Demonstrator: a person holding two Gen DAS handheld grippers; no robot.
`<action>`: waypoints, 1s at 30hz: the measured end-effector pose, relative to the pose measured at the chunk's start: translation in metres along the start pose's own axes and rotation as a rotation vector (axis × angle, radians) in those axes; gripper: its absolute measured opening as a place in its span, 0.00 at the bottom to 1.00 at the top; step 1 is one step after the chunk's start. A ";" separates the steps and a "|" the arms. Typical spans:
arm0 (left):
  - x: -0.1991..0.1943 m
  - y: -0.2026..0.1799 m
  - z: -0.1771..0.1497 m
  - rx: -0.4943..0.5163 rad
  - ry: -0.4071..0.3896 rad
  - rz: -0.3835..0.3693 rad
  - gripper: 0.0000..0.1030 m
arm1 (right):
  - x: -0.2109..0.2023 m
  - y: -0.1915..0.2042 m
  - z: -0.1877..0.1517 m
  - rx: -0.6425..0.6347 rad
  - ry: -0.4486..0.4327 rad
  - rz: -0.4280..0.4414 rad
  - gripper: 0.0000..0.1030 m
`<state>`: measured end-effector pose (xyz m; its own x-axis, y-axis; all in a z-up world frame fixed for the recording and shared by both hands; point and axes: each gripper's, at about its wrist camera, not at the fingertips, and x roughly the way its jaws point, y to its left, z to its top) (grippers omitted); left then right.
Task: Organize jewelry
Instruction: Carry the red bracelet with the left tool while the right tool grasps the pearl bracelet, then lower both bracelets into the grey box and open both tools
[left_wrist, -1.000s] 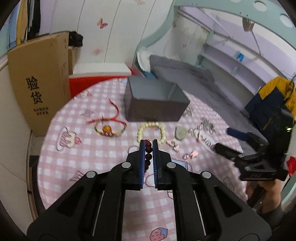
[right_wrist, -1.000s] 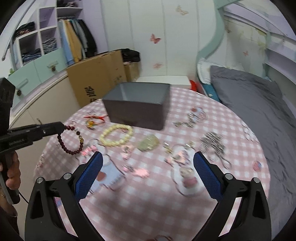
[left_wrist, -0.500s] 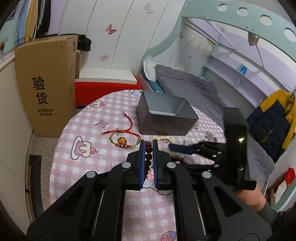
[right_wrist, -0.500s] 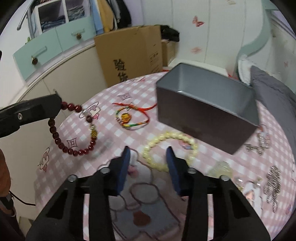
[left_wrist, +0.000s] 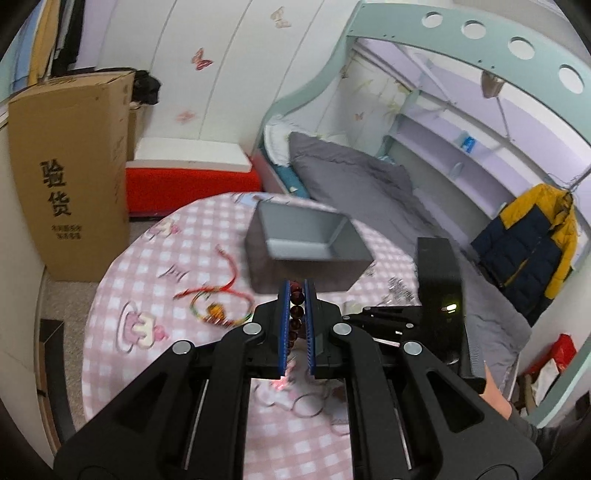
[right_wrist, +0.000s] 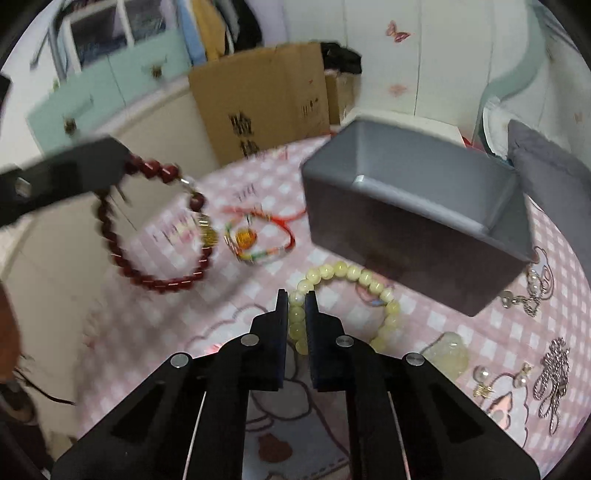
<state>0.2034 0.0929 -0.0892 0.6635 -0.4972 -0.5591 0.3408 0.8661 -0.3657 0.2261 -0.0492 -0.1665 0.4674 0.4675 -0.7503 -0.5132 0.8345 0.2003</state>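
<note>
Left gripper (left_wrist: 296, 291) clamps dark-red beaded bracelet (right_wrist: 155, 236) aloft, presumably bound for open grey rectangular box (right_wrist: 421, 214). Right gripper (right_wrist: 296, 299) is closed on pale-yellow beaded bracelet (right_wrist: 347, 306) lying on pink checked tablecloth (right_wrist: 258, 310), apparently for lifting.

Soft, even indoor light fills both views, with no hard shadows or glare. Strong fisheye bending curves the walls, and black vignette rings the corners. Motion blur smears the dark red bead bracelet (right_wrist: 155, 236) and the checked tablecloth (left_wrist: 155, 295).
</note>
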 end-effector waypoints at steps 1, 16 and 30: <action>0.000 -0.004 0.004 0.008 -0.006 -0.011 0.08 | -0.008 -0.002 0.002 0.012 -0.016 0.010 0.08; 0.050 -0.053 0.079 0.111 -0.032 -0.107 0.08 | -0.078 -0.045 0.062 0.119 -0.267 0.008 0.07; 0.147 -0.019 0.062 0.045 0.194 -0.031 0.08 | -0.035 -0.082 0.050 0.199 -0.186 -0.023 0.08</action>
<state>0.3359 0.0066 -0.1186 0.5127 -0.5210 -0.6824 0.3916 0.8493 -0.3541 0.2882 -0.1195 -0.1251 0.6106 0.4779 -0.6314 -0.3583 0.8778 0.3179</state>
